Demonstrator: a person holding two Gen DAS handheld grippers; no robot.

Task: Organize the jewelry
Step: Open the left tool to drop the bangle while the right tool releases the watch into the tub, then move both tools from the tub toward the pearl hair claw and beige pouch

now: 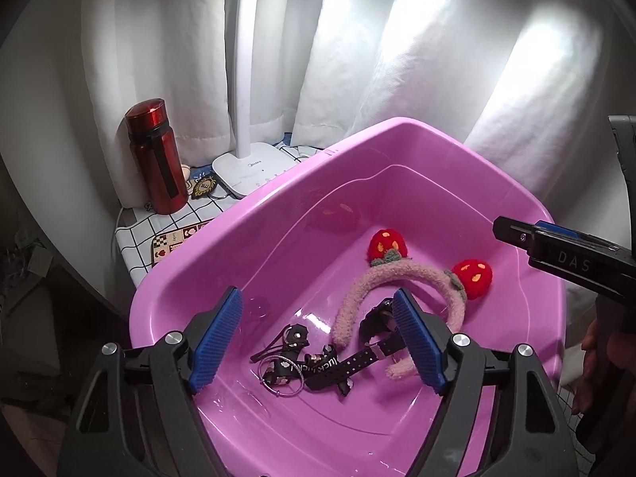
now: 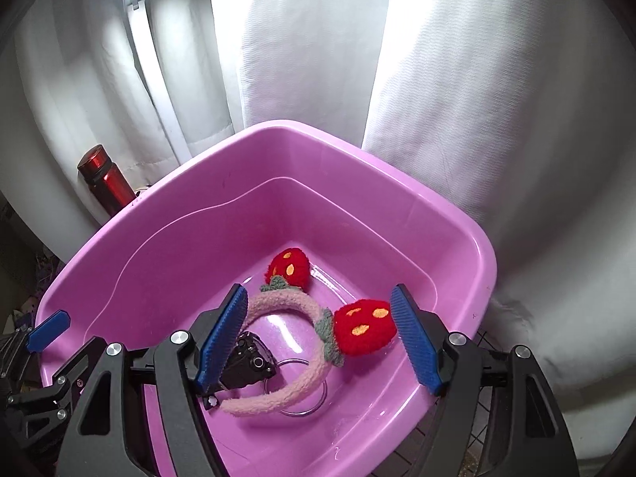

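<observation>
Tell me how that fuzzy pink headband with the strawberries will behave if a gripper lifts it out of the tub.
The headband holds an open arch, so it probably stays fairly stiff rather than drooping. Its plush cover and soft strawberries suggest it is light and grips well. It lies over a metal ring and beside a black strap, which might snag and come along.

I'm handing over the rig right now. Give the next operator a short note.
Left gripper: open, empty, above the black straps and rings.
Right gripper: open, empty, above the strawberry headband.
Both items, plus a black watch, lie loose in the pink tub.
Done: pieces are in the tub.
Left: whether more sorting is needed cannot be told.
</observation>
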